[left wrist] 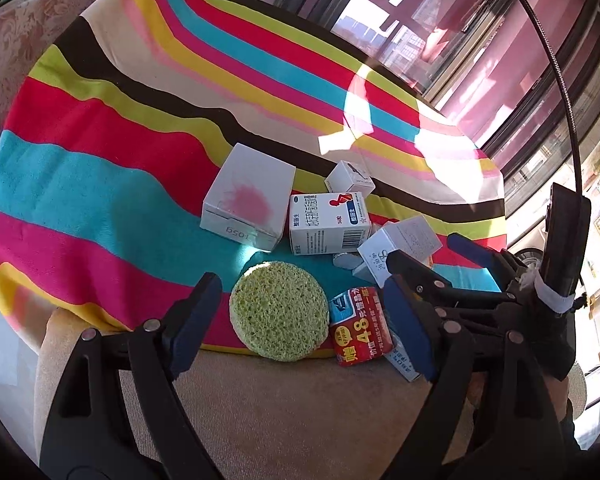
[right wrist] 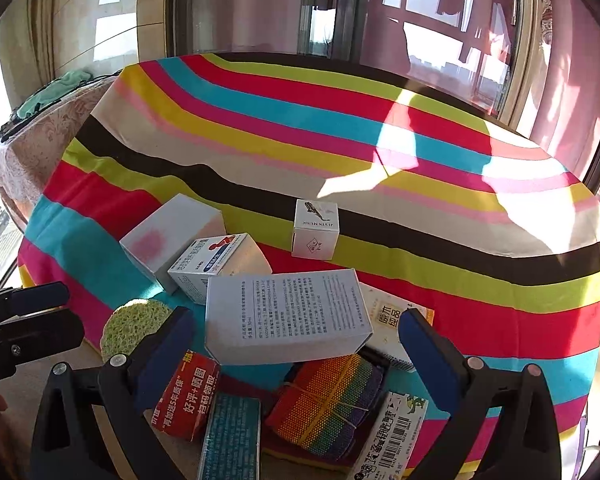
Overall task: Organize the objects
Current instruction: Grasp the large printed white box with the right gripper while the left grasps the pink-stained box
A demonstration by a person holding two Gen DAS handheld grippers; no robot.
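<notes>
On the striped cloth (left wrist: 100, 168), my left gripper (left wrist: 304, 324) stands open around a round green sponge (left wrist: 278, 312) and a red packet (left wrist: 360, 328); neither pad presses on them. My right gripper (right wrist: 296, 344) is open wide around a white box with printed text (right wrist: 288, 316), with a gap on both sides. That box leans over a rainbow woven bundle (right wrist: 328, 392). Behind it lie a blue-and-white medicine box (right wrist: 220, 264), a larger white box with a pink stain (right wrist: 172, 236) and a small white cube box (right wrist: 315, 229).
A teal box (right wrist: 230, 436), a barcode box (right wrist: 396, 432) and a flat card (right wrist: 392, 312) crowd the near edge. The cloth ends at a beige cushion (left wrist: 260, 408). Windows rise behind. The far stripes carry nothing.
</notes>
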